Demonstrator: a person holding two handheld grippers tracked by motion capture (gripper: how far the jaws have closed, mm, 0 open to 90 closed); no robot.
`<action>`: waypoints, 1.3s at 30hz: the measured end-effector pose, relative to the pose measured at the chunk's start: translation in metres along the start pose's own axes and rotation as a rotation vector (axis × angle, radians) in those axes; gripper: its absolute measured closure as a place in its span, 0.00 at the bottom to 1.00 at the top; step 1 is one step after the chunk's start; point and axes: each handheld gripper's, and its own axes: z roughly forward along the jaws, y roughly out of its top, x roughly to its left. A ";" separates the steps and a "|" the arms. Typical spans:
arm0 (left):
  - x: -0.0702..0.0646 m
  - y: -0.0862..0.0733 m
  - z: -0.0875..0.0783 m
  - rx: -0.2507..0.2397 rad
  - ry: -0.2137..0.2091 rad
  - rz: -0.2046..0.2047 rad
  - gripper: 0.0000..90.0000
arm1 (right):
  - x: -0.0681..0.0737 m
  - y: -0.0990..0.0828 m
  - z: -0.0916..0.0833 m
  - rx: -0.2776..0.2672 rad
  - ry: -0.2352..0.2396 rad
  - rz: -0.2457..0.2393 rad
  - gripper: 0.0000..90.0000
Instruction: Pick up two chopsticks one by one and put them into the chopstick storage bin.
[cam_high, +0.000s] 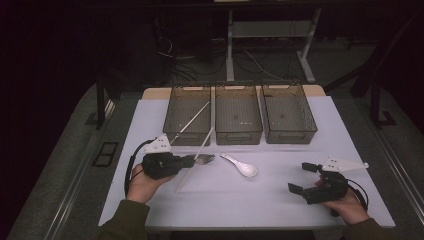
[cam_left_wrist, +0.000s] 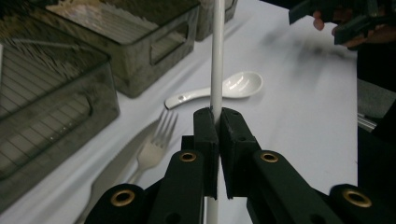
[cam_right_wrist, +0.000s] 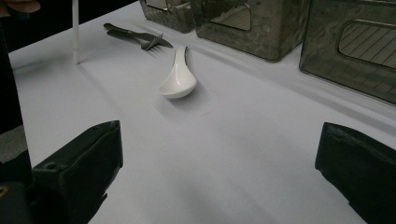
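Note:
My left gripper (cam_high: 192, 160) (cam_left_wrist: 217, 114) is shut on a long white chopstick (cam_high: 200, 147) (cam_left_wrist: 217, 56) near its middle. The stick slants, and its lower tip (cam_right_wrist: 74, 58) is at the white tablecloth. Just beyond the left jaws lie a pale plastic fork (cam_high: 205, 159) (cam_left_wrist: 154, 144) (cam_right_wrist: 140, 37) and a white ceramic soup spoon (cam_high: 241, 165) (cam_left_wrist: 224, 88) (cam_right_wrist: 177, 77). A second white chopstick (cam_high: 192, 120) leans out of the left bin (cam_high: 186, 137). My right gripper (cam_high: 300, 177) (cam_right_wrist: 222, 140) rests at the right of the table, open, with nothing between its jaws.
Three dark translucent bins stand in a row at the back: left, middle (cam_high: 238, 136) and right (cam_high: 290, 136). The white cloth (cam_high: 260, 200) covers the table to its edges. Dark floor, cables and a desk frame (cam_high: 230, 50) lie beyond.

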 end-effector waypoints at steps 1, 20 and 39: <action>0.001 0.003 -0.001 -0.006 0.003 -0.003 0.94 | 0.000 0.000 0.000 -0.001 0.000 0.000 0.01; 0.051 0.100 0.007 0.007 0.119 0.057 0.94 | 0.000 0.000 0.000 -0.004 0.000 0.008 0.01; 0.127 0.104 0.044 0.120 0.275 -0.048 0.94 | 0.001 -0.001 -0.001 -0.012 0.009 0.003 0.01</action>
